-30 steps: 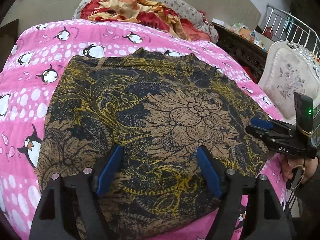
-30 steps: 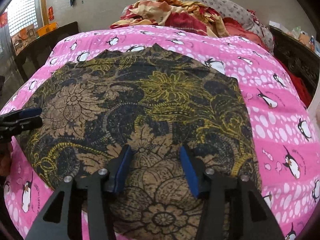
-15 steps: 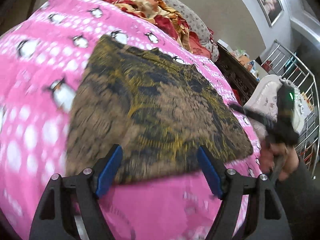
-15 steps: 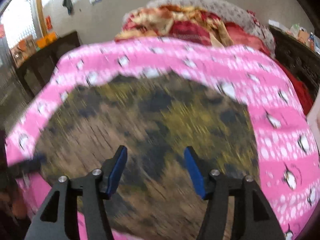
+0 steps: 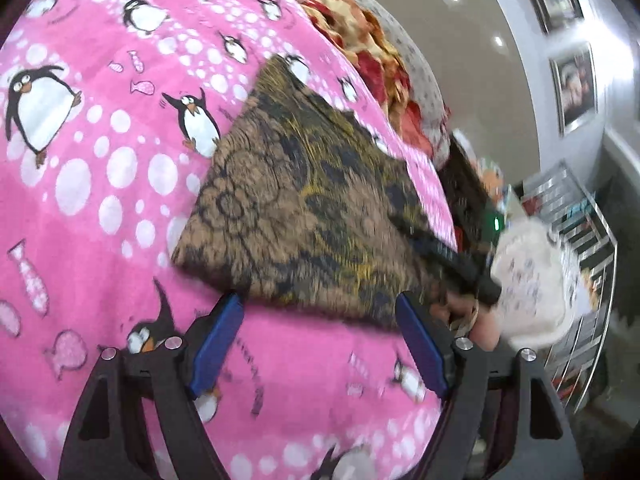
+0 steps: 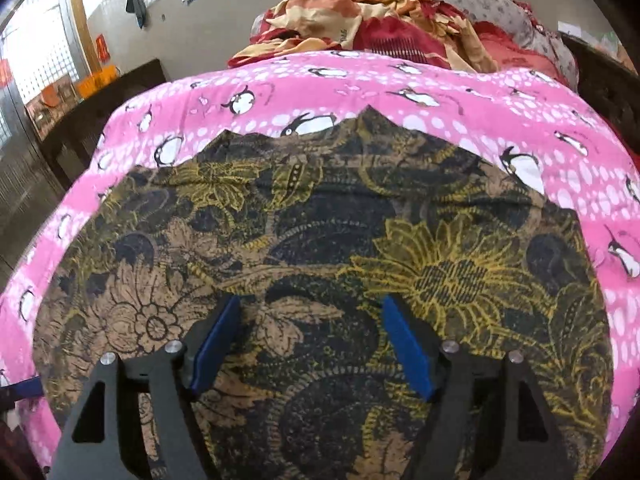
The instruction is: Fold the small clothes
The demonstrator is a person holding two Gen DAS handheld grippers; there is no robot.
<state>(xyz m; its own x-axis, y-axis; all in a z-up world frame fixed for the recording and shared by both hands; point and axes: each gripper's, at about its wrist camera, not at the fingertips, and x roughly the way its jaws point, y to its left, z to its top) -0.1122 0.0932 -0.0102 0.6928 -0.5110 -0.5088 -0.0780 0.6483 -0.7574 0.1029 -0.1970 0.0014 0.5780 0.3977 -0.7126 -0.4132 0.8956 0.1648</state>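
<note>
Fabric first: through the left wrist camera, the brown floral garment [image 5: 304,216] lies flat on the pink penguin blanket [image 5: 100,184], seen tilted. The left gripper [image 5: 320,340] stands spread wide over bare blanket just beside the garment's near edge, gripping nothing. At the garment's far corner the right gripper [image 5: 448,256] shows as a dark blurred shape with a hand [image 5: 480,320] behind it; whether it touches the cloth is hard to say there.

From the right wrist camera, the garment [image 6: 320,240] fills most of the frame, its pointed edge toward a heap of red and yellow bedding [image 6: 380,28]. The right gripper [image 6: 312,344], whose jaws have just been opening, hangs released above the cloth, its blue pads [image 6: 216,344] pinching nothing.
</note>
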